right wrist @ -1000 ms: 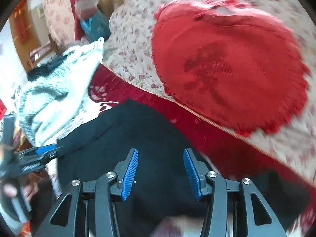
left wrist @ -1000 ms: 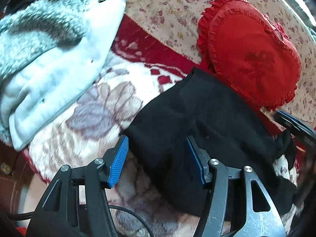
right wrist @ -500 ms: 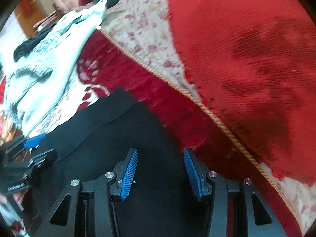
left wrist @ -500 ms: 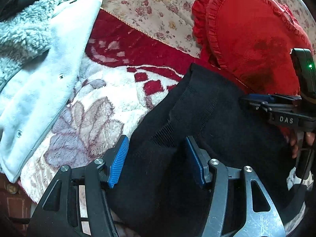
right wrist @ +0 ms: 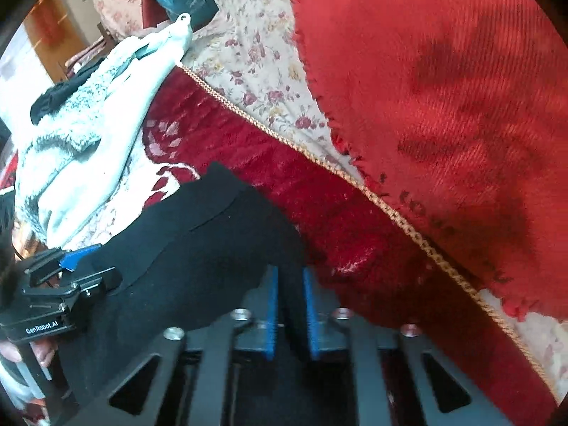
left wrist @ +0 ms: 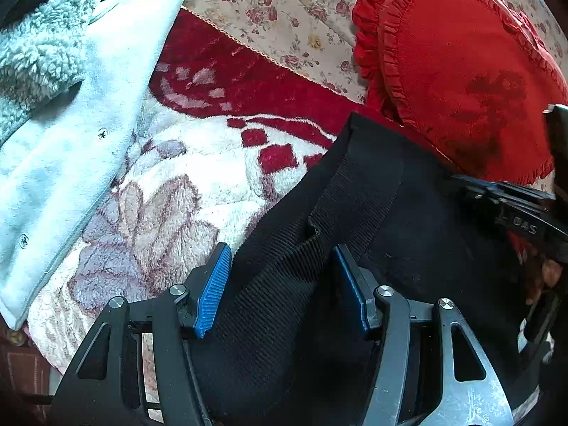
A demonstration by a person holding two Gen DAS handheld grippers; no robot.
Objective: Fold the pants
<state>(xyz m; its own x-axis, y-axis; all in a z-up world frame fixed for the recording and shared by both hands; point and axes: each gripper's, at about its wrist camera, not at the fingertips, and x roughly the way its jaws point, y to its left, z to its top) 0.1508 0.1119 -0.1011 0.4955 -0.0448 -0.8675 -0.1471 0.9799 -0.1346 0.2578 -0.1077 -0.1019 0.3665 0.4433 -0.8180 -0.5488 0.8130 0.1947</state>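
Presently on the bed: black pants of ribbed knit fabric [left wrist: 358, 191], lying on a plush red-and-white floral blanket [left wrist: 198, 177]. Waistband end shows a broad band of finer ribbing with a straight upper edge; a fold of that band buckles upward into a small ridge. Fabric is matte, uniformly dark, with no visible print. In the right wrist view the same garment [right wrist: 198, 245] spreads from the lower left toward the middle, its corner resting on the blanket's dark red border [right wrist: 319, 213].

Left gripper [left wrist: 284, 291]: blue-padded fingers [left wrist: 213, 294] set wide apart, straddling the raised ridge of ribbed cloth, pads not pressing it.

Right gripper [right wrist: 289, 316]: its jaws have just been closing; the fingers [right wrist: 271, 316] are drawn nearly together, clamped on a pinch of the black cloth at the garment's edge.

Adjacent items: red heart-shaped ruffled cushion [left wrist: 461, 71] just beyond the pants; pale blue fleece-lined jacket [left wrist: 71, 106] well to the left; cream rose-print bedspread [left wrist: 284, 10] behind.
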